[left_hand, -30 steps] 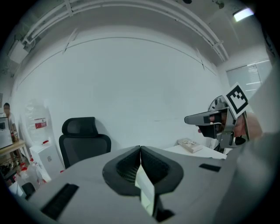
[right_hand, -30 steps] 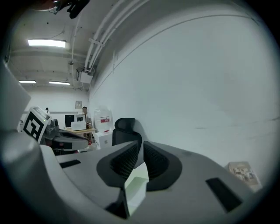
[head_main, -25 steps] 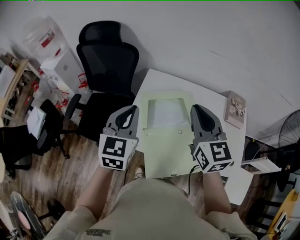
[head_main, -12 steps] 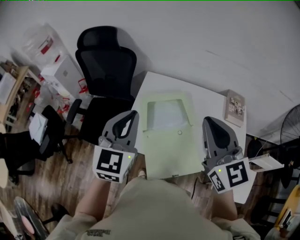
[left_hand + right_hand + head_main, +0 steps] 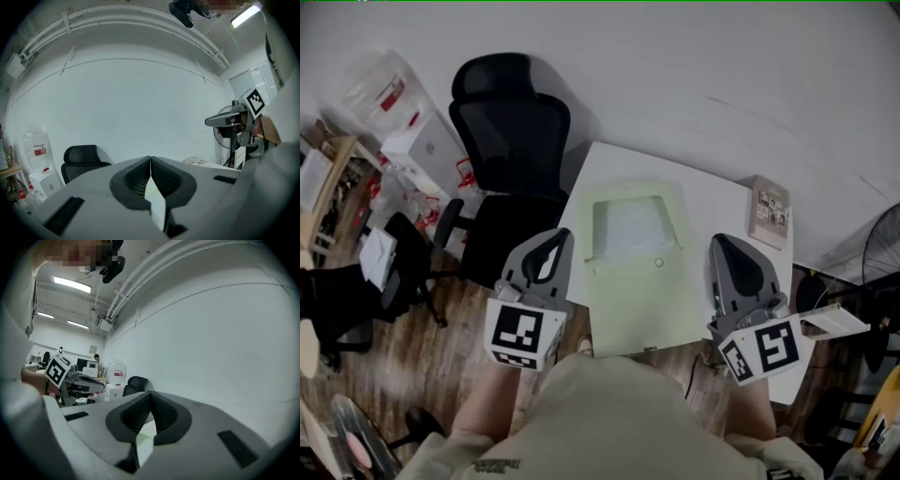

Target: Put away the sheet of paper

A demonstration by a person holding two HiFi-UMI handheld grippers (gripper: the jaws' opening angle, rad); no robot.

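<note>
A pale green folder [image 5: 639, 281] lies flat on the white table [image 5: 717, 211]. Its upper half shows a whitish sheet [image 5: 630, 225], and a small snap [image 5: 659, 263] sits near the middle. My left gripper [image 5: 551, 246] hovers off the table's left edge beside the folder. My right gripper [image 5: 729, 251] hovers at the folder's right, over the table's near right part. Neither touches the folder. In the left gripper view the jaws [image 5: 150, 160] meet with nothing between them. The right gripper view shows the same, its jaws [image 5: 151, 395] shut and empty.
A black office chair [image 5: 511, 122] stands left of the table against the wall. A small book [image 5: 769, 214] lies at the table's far right corner. White boxes [image 5: 427, 145] and clutter fill the left; a fan [image 5: 883, 253] and a shelf stand at the right.
Both grippers have drawn back from the folder's sides toward the person. The right one has also swung out to the right. The folder has stayed put.
</note>
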